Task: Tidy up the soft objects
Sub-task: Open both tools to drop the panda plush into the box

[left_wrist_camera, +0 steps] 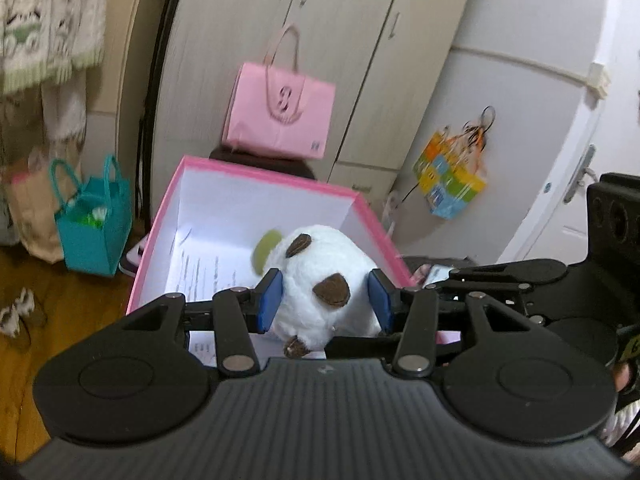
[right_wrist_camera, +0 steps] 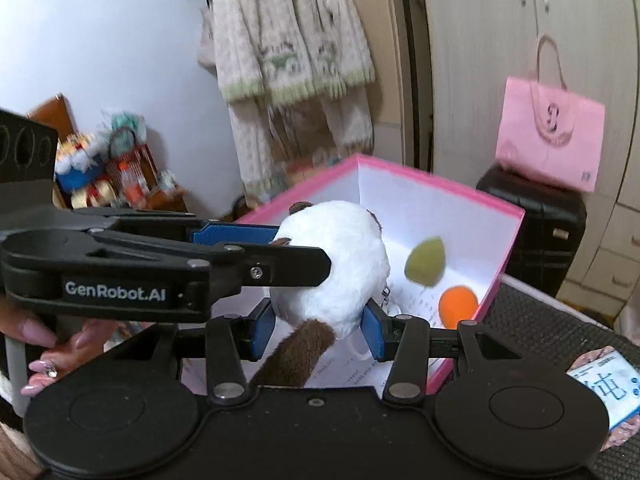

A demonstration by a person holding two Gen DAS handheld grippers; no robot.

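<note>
A white plush toy (left_wrist_camera: 320, 280) with brown patches is held over the open pink box (left_wrist_camera: 248, 168). My left gripper (left_wrist_camera: 326, 300) is shut on the plush, blue pads on both its sides. In the right wrist view my right gripper (right_wrist_camera: 318, 330) is also shut on the plush (right_wrist_camera: 340, 264), near its brown tail (right_wrist_camera: 296, 352). The left gripper's fingers (right_wrist_camera: 240, 258) reach in from the left and grip it higher up. Inside the pink box (right_wrist_camera: 460, 192) lie a green soft egg shape (right_wrist_camera: 424, 260) and an orange soft ball (right_wrist_camera: 458, 304). The green shape (left_wrist_camera: 266, 248) shows behind the plush.
A pink handbag (left_wrist_camera: 280, 112) sits on a dark case (right_wrist_camera: 532, 224) behind the box. A teal bag (left_wrist_camera: 94, 224) stands on the wooden floor at the left. Clothes (right_wrist_camera: 288, 48) hang by the wardrobe. Printed paper lines the box bottom (left_wrist_camera: 200, 276).
</note>
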